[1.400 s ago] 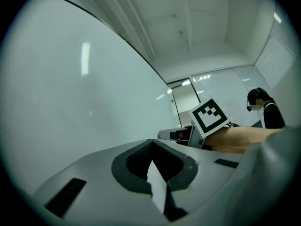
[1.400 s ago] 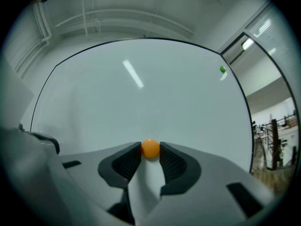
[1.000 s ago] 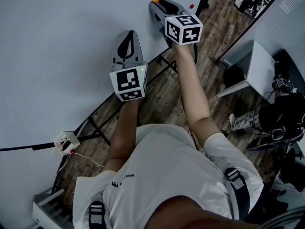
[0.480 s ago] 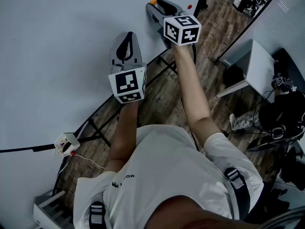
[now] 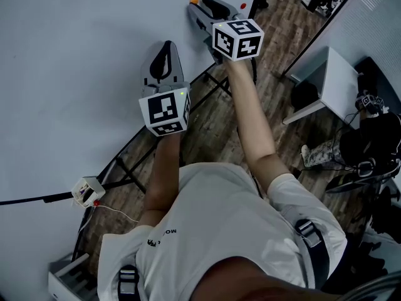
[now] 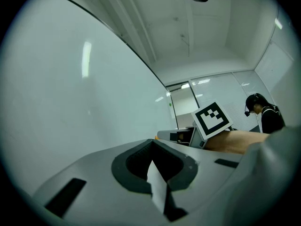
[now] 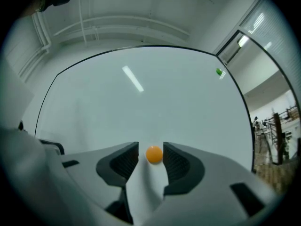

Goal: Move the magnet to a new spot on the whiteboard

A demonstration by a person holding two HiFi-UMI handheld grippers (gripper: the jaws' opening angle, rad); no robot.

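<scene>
Magnet [image 7: 154,154], orange, sits on the whiteboard [image 7: 141,102] between the right gripper's [image 7: 151,149] jaws, which have just been opening and no longer pinch it. The left gripper [image 6: 153,145] is closed and empty alongside. A green dot [image 7: 219,72] sits well apart, near the board's edge.

We note a wood floor [image 5: 216,127]. A white table [image 5: 332,80] stands at right. A small box [image 5: 88,189] with a wire [image 5: 116,210] sits at left.
</scene>
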